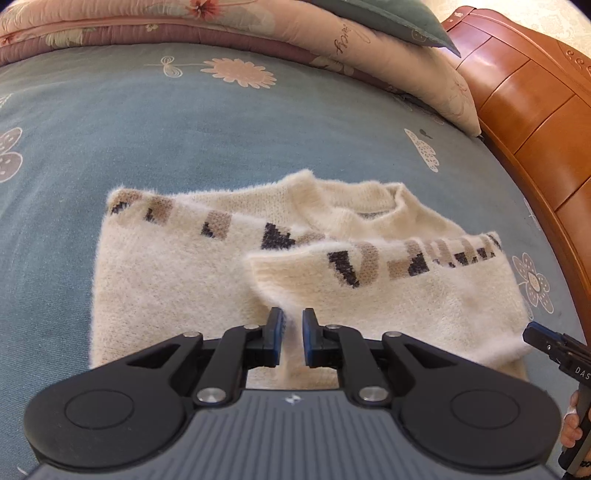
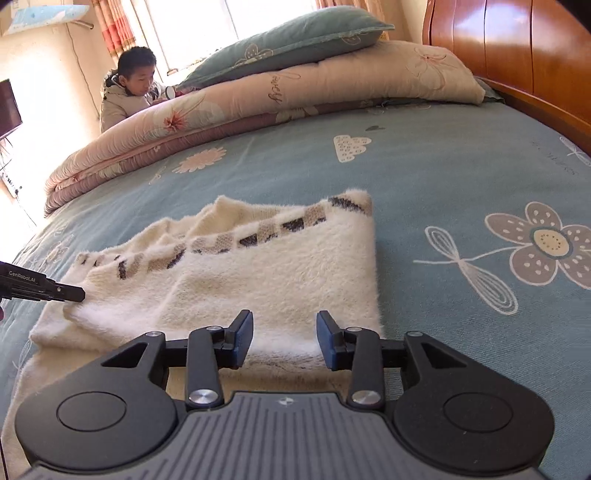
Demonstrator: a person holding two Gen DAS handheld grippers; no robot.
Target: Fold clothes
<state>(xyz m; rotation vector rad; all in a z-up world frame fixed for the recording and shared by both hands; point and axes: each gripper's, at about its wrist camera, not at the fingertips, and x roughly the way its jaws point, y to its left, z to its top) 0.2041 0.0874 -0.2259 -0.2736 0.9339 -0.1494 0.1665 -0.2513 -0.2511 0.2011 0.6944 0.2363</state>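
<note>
A fluffy cream sweater (image 1: 177,280) with a band of brown and black shapes lies folded on the blue bedsheet (image 1: 147,122); its neckline (image 1: 384,210) faces the headboard. My left gripper (image 1: 291,317) has its jaws nearly together, with a pinch of the sweater's cloth between the pads. From the right wrist view its tip (image 2: 79,293) sits at the sweater's (image 2: 280,273) left edge, where the cloth is lifted. My right gripper (image 2: 285,321) hangs open over the sweater's near edge with nothing between its pads; it also shows at the right edge of the left wrist view (image 1: 532,334).
Rolled quilts (image 2: 258,99) and a green pillow (image 2: 295,33) lie along the far side of the bed. A wooden headboard (image 1: 528,96) borders the right. A person (image 2: 129,92) sits behind the quilts. Flat flowered sheet (image 2: 461,177) surrounds the sweater.
</note>
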